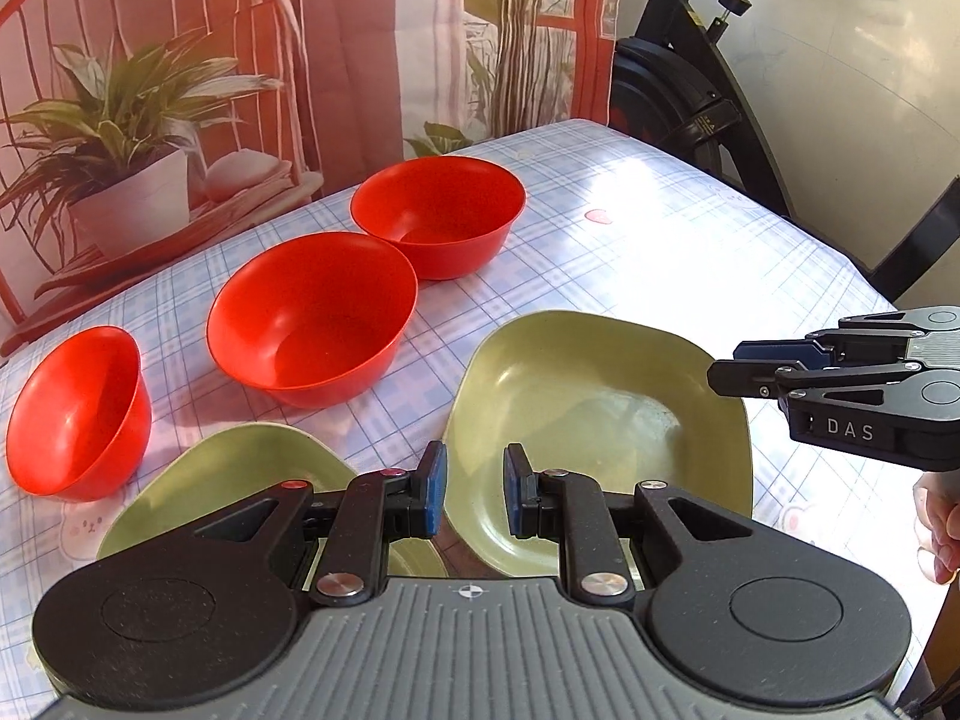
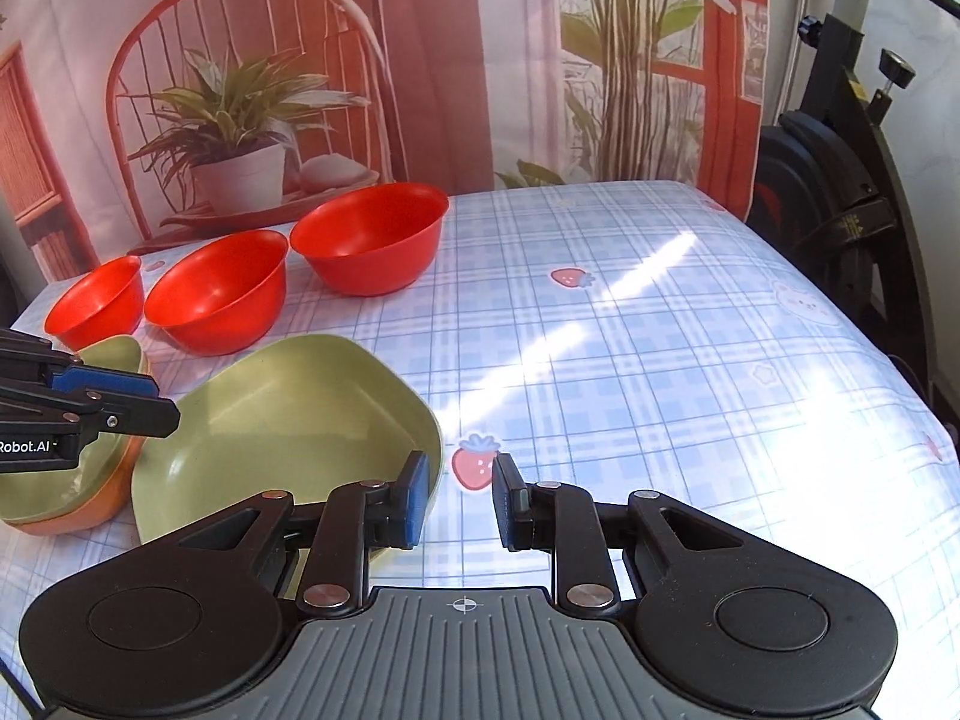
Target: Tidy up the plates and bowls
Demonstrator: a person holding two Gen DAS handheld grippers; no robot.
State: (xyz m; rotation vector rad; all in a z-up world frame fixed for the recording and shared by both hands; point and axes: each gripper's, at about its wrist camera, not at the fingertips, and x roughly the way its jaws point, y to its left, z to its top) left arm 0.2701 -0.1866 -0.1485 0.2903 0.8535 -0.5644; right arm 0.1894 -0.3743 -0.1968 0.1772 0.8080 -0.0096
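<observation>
Left gripper (image 1: 475,498) and right gripper (image 2: 460,501) angled downward, fingers slightly apart, empty.

In front of me is a table with a blue checked tablecloth (image 2: 630,324) that has little strawberries (image 2: 477,462) printed on it. Bright sunlight makes a shiny stripe across the middle of it. Behind the table, across the top of my view, hangs a curtain (image 2: 420,60) with a picture of a red chair and a potted plant (image 2: 240,120). At the upper right stands a black exercise bike (image 2: 852,168).
</observation>
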